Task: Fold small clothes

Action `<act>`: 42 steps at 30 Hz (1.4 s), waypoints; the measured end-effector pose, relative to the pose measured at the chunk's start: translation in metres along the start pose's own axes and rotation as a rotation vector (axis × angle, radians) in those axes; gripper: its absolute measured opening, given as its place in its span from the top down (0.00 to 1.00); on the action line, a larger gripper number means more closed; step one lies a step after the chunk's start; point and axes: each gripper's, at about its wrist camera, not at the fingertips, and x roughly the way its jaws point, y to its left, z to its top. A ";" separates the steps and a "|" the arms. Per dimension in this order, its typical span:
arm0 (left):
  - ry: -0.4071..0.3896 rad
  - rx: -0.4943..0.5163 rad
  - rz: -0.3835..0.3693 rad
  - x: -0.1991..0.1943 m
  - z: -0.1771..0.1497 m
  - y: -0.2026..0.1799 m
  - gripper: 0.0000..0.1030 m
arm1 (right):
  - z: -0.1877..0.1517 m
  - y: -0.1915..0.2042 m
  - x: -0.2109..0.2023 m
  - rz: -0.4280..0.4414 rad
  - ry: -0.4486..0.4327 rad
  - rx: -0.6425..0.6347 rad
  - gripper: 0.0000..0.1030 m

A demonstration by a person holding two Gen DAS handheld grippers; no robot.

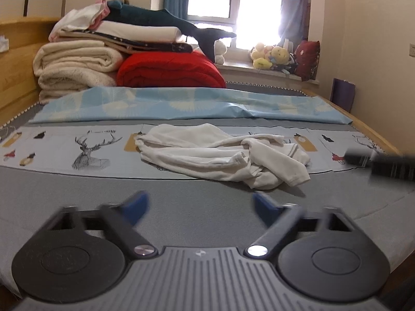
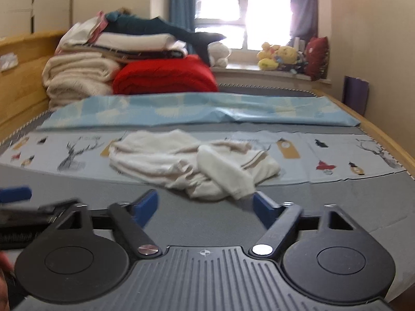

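Only right wrist view shows hem at right gripper [image 2: 206,208], white garment [image 2: 186,164]

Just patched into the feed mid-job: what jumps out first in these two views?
A crumpled white cotton garment lies unfolded mid-bed on the deer-print sheet. Behind it, a bright red folded quilt sits at the headboard end, beside stacked cream blankets. Both hand-held grippers, left hand-held gripper and right hand-held gripper, hover open just short of the garment.
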 end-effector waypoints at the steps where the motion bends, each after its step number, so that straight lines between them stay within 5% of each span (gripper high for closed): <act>1: 0.009 0.004 -0.007 0.001 0.000 -0.001 0.40 | 0.007 -0.007 0.000 0.001 -0.014 0.003 0.46; 2: 0.019 0.003 -0.021 0.003 0.000 0.000 0.53 | 0.014 -0.013 0.001 -0.002 -0.029 0.002 0.59; 5: 0.021 0.015 -0.037 0.006 0.001 -0.001 0.72 | 0.029 -0.038 0.010 -0.013 -0.063 0.012 0.74; 7: 0.019 0.019 -0.051 0.009 0.003 -0.002 0.73 | 0.025 -0.055 0.023 -0.044 -0.065 0.040 0.76; 10: 0.040 0.007 -0.086 0.023 0.011 -0.002 0.75 | 0.013 -0.071 0.045 -0.107 0.051 0.100 0.83; 17: 0.062 0.060 -0.106 0.096 0.045 -0.020 0.76 | 0.015 -0.083 0.056 -0.063 0.027 0.090 0.82; 21: 0.112 -0.022 -0.108 0.158 0.063 -0.030 0.76 | 0.018 -0.089 0.056 -0.058 0.026 0.095 0.82; 22: 0.128 -0.056 -0.098 0.173 0.067 -0.029 0.73 | 0.019 -0.091 0.057 -0.055 0.028 0.098 0.82; 24: 0.167 -0.144 -0.062 0.209 0.075 -0.029 0.52 | 0.020 -0.093 0.058 -0.054 0.029 0.095 0.82; 25: 0.183 -0.187 -0.053 0.223 0.078 -0.027 0.32 | 0.021 -0.094 0.057 -0.052 0.025 0.091 0.82; 26: 0.195 -0.239 -0.047 0.237 0.080 -0.026 0.25 | 0.021 -0.095 0.057 -0.049 0.021 0.087 0.82; 31: 0.347 -0.514 -0.025 0.310 0.080 -0.013 0.20 | 0.024 -0.099 0.057 -0.055 0.000 0.055 0.82; 33: 0.413 -0.620 -0.005 0.329 0.074 -0.004 0.24 | 0.025 -0.104 0.059 -0.055 0.007 0.062 0.82; 37: 0.497 -0.676 -0.079 0.343 0.070 0.008 0.88 | 0.027 -0.109 0.062 -0.061 0.014 0.073 0.82; 38: 0.476 -0.652 -0.105 0.339 0.072 0.011 0.95 | 0.028 -0.110 0.063 -0.063 0.017 0.077 0.82; 42: 0.432 -0.450 -0.181 0.300 0.083 0.028 0.96 | 0.030 -0.113 0.065 -0.085 0.018 0.091 0.82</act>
